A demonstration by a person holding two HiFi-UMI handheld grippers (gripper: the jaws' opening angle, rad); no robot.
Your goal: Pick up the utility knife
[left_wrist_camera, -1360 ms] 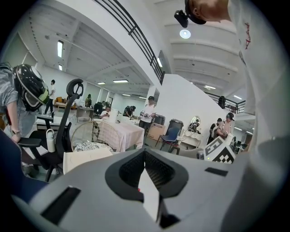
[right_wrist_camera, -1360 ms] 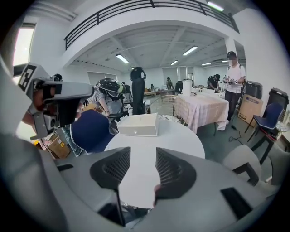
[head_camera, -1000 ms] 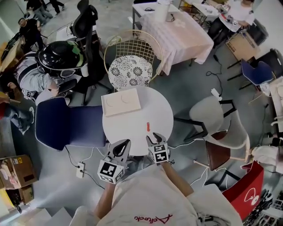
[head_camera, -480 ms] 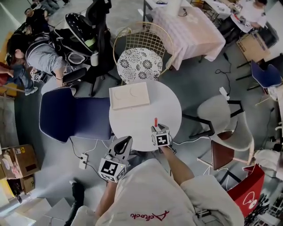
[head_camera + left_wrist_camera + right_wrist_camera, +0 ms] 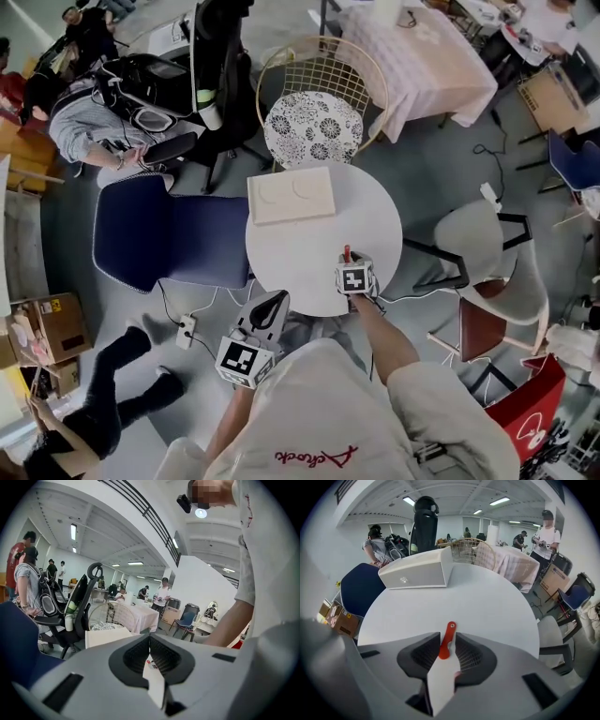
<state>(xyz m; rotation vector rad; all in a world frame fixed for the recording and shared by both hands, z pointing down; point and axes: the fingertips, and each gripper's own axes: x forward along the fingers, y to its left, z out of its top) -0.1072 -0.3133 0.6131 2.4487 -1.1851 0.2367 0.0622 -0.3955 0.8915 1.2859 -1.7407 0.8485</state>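
Right gripper (image 5: pixel 445 638): lowered onto the round white table (image 5: pixel 300 253) at its near right edge, pointing steeply down. Its jaws have just been closing, and they stand drawn in against both sides of the red utility knife (image 5: pixel 450 627), which lies flat on the tabletop between them. The knife's far end, with a small hole in it, projects past the jaw tips toward the table's centre; the rest of its length runs back between the ribbed pads. Left gripper (image 5: pixel 150 637): jaw tips together with nothing between them, held clear of the table's near edge at its left, over the floor and pointing roughly level. Remaining items on the table: one cream rectangular box (image 5: pixel 291 195) with two shallow round recesses in its top, set at the far left edge and well apart from the knife. Surroundings: a wire chair with a patterned round cushion (image 5: pixel 312 127) beyond the far edge, a navy upholstered chair (image 5: pixel 150 230) off the left edge, and a grey chair (image 5: pixel 473 244) off the right edge.
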